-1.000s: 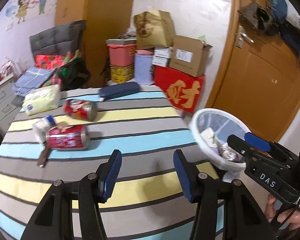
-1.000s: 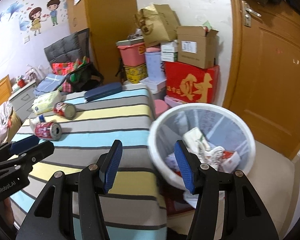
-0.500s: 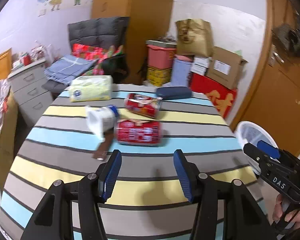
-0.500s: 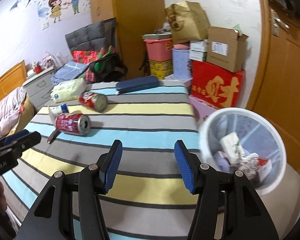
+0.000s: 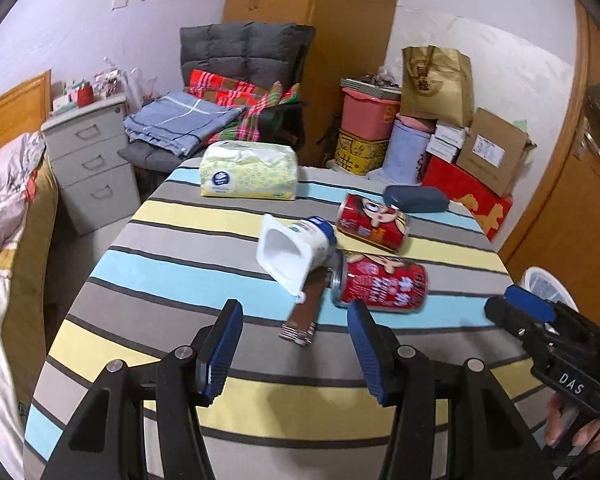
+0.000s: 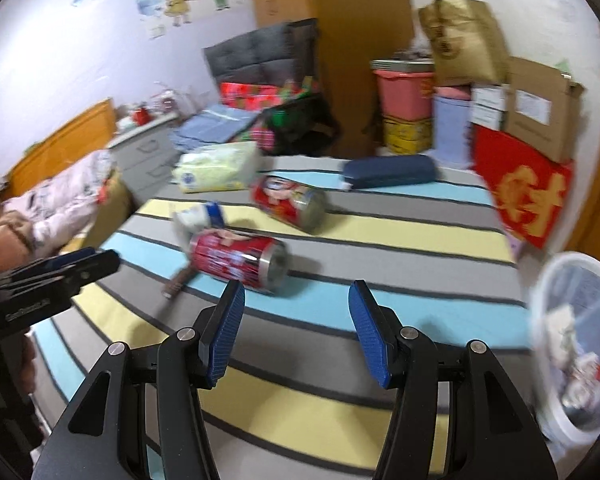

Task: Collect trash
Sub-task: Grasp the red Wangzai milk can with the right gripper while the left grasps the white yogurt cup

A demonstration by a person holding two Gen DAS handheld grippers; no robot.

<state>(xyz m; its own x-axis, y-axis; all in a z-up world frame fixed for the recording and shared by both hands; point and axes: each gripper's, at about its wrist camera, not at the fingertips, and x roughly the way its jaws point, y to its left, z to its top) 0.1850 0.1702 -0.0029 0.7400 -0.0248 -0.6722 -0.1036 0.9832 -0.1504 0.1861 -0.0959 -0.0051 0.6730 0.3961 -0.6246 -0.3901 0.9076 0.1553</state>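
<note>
Striped table (image 5: 172,264) bearing two red cans (image 5: 382,289), a white cup (image 5: 290,250) and a brown wrapper (image 5: 305,312). Only the right view shows the waste bin's (image 6: 556,428) contents. Left gripper (image 5: 296,354) and right gripper (image 6: 296,334): jaws apart, empty.

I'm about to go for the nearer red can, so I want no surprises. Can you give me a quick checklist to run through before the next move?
1. Left gripper empty, jaws apart: ok.
2. Right gripper empty, jaws apart: ok.
3. Nearer red can lies on its side on the striped table, nothing on top of it: ok.
4. Can free of neighbours: not ok; the white cup and brown wrapper sit against its end.
5. White bin open with room left: ok.
6. Can empty: cannot tell.
</note>
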